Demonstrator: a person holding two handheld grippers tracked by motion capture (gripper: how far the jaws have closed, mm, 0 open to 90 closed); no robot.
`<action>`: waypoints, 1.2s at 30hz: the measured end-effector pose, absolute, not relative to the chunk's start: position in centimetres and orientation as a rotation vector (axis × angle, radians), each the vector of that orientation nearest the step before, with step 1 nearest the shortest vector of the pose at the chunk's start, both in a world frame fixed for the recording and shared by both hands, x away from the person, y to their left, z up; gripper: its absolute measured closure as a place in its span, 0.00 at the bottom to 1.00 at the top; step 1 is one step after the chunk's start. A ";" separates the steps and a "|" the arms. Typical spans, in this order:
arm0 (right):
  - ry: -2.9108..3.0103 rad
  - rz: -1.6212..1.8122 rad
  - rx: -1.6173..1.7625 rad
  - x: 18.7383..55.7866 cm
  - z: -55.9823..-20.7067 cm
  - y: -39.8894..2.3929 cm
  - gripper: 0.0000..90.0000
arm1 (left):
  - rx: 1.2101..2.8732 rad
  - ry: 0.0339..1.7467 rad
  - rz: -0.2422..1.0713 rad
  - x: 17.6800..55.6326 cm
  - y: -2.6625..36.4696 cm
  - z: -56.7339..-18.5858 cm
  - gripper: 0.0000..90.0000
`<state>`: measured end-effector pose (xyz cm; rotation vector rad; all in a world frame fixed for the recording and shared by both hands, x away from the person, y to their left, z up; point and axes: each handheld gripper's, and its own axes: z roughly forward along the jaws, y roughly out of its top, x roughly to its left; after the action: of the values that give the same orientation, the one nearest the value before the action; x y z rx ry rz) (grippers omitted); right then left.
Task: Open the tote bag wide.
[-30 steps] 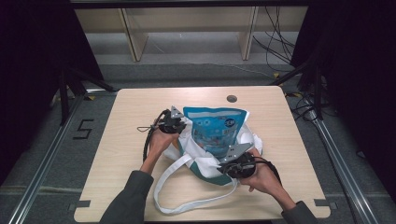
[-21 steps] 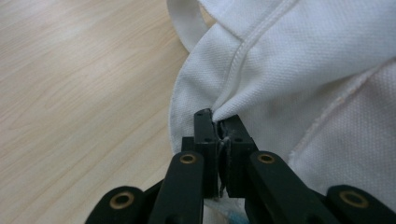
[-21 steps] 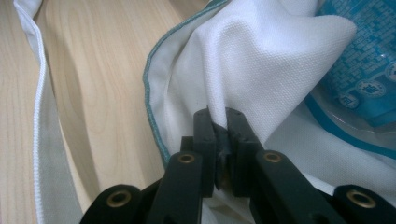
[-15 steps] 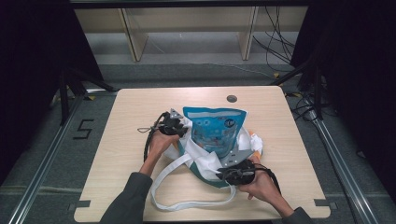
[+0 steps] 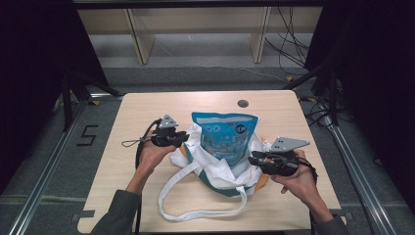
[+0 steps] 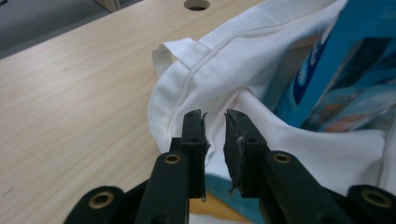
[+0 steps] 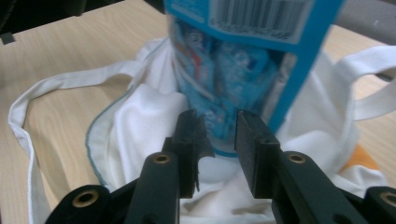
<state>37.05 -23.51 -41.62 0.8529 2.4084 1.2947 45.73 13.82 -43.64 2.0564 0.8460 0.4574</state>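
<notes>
At the white cloth tote bag's [image 5: 215, 169] rim, my left tongs [image 6: 215, 122] and right tongs [image 7: 218, 122], just released, should regrip wide around the blue plastic pack [image 5: 226, 137].

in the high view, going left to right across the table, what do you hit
Left gripper → blue snack bag standing in the white tote bag → right gripper, with the person's right hand behind it.

Black jaws w/ brass rivets, grey triangular plates, black cables, dark green-grey sleeves [image 5: 117, 213]
</notes>
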 end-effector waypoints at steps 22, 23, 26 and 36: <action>2.162 1.241 1.090 41.2 -42.2 -26.4 0.76 | 2.099 0.793 0.435 43.6 12.4 -46.4 0.95; 2.155 1.251 1.106 41.0 -42.2 -26.0 0.74 | 2.112 0.784 0.433 43.5 12.2 -46.4 0.95; 2.216 1.184 1.110 41.2 -42.9 -25.2 0.76 | 2.129 0.769 0.425 43.3 11.6 -46.9 0.95; 2.251 0.925 1.061 42.7 -45.3 -26.5 0.99 | 2.228 0.768 0.426 42.8 10.9 -48.8 0.98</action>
<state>42.75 -26.52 -45.31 1.0606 2.2512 0.9253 42.77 10.93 -48.80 2.2283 0.7677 0.4262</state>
